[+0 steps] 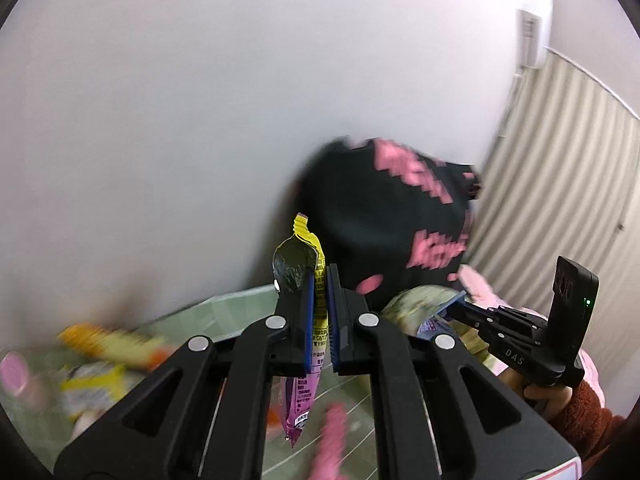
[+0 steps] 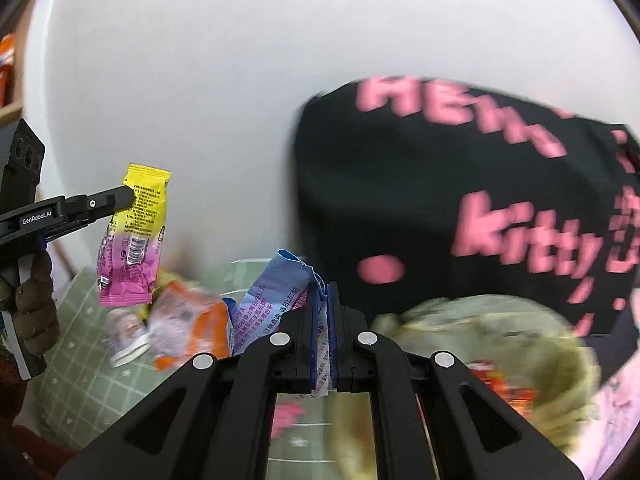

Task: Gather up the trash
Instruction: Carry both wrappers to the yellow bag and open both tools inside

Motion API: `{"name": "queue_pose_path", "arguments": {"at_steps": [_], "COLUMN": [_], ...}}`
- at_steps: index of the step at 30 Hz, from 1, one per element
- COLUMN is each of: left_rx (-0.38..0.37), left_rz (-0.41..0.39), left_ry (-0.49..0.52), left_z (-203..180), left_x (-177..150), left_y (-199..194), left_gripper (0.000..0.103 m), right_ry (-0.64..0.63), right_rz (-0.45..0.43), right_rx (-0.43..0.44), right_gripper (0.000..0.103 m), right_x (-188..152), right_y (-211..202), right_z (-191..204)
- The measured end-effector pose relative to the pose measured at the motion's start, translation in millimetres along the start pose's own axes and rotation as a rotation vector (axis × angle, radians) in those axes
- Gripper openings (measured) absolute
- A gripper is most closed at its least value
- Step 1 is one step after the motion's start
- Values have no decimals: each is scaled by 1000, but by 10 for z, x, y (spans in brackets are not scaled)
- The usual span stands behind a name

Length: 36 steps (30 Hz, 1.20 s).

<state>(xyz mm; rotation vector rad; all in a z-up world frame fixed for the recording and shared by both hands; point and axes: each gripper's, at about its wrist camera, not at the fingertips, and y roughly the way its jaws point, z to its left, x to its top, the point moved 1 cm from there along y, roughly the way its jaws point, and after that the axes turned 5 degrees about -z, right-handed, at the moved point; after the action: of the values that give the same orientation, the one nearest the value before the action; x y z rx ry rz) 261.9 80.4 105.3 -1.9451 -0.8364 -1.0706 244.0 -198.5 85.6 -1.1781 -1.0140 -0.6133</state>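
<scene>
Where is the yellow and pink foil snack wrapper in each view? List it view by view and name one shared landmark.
Left wrist view: the yellow and pink foil snack wrapper stands at bottom centre, pinched in the left gripper.
Right wrist view: the same wrapper hangs at middle left, clamped near its top by that gripper.
Shared landmark: the black bag with pink lettering, right of the wrapper in both.

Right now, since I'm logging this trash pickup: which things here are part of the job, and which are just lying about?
Part of the job:
- yellow-and-pink wrapper, clamped in the left gripper
- blue-and-white wrapper, clamped in the right gripper
- orange wrapper lying on the green checked cloth

Just lying about:
- black bag with pink lettering
- white wall
</scene>
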Motion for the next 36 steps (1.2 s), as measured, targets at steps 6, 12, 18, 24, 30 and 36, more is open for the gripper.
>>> {"name": "queue_pose_path", "arguments": {"at_steps": [6, 12, 18, 24, 30, 36], "left_rx": [-204, -375, -499, -366, -241, -211], "left_rz": [74, 130, 139, 381, 471, 484], "left_ry": [70, 67, -25, 43, 93, 125], "left_z": [-763, -1432, -1758, -1665, -1322, -1174], "left_x": [-27, -130, -354, -969, -1202, -1172], "left_y": [757, 1356, 1820, 2249, 2121, 2074], "left_gripper": [6, 6, 6, 6, 5, 5], "right_ry": [61, 122, 181, 169, 130, 49], "right_rz": [-31, -17, -2, 47, 159, 291], "right_rx": [-228, -361, -392, -339, -221, -183], "right_gripper": [6, 6, 6, 6, 6, 6], "right_x": [50, -17, -150, -270, -450, -709], "right_y": [-456, -715, -751, -541, -57, 322], "right_z": [-807, -1371, -1661, -1709, -1594, -1417]}}
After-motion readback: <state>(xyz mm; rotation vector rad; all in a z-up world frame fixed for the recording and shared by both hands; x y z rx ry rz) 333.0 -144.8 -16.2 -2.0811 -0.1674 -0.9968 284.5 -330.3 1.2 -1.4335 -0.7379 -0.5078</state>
